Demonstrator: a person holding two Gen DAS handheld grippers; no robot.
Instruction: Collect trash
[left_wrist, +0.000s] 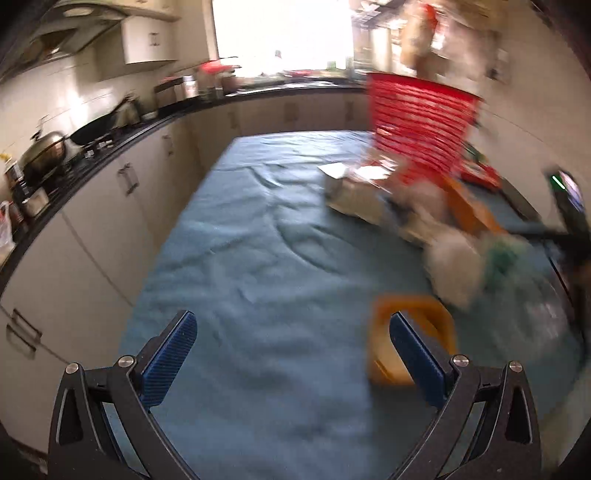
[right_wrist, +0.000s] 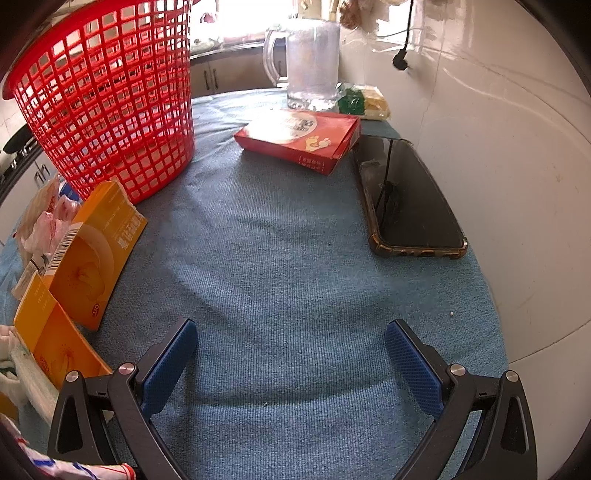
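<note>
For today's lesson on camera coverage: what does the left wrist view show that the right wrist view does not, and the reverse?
Left wrist view only: the stove with its pots, and a yellow container by the open left claw.

Right wrist view only: a phone, a red flat box, a clear pitcher, and the open right claw.

Both: the red basket and the blue cloth.

A red lattice basket (right_wrist: 107, 99), orange boxes (right_wrist: 92, 254), a red box (right_wrist: 299, 138) and a black phone (right_wrist: 406, 199) sit on blue ribbed cloth (right_wrist: 288, 266).
</note>
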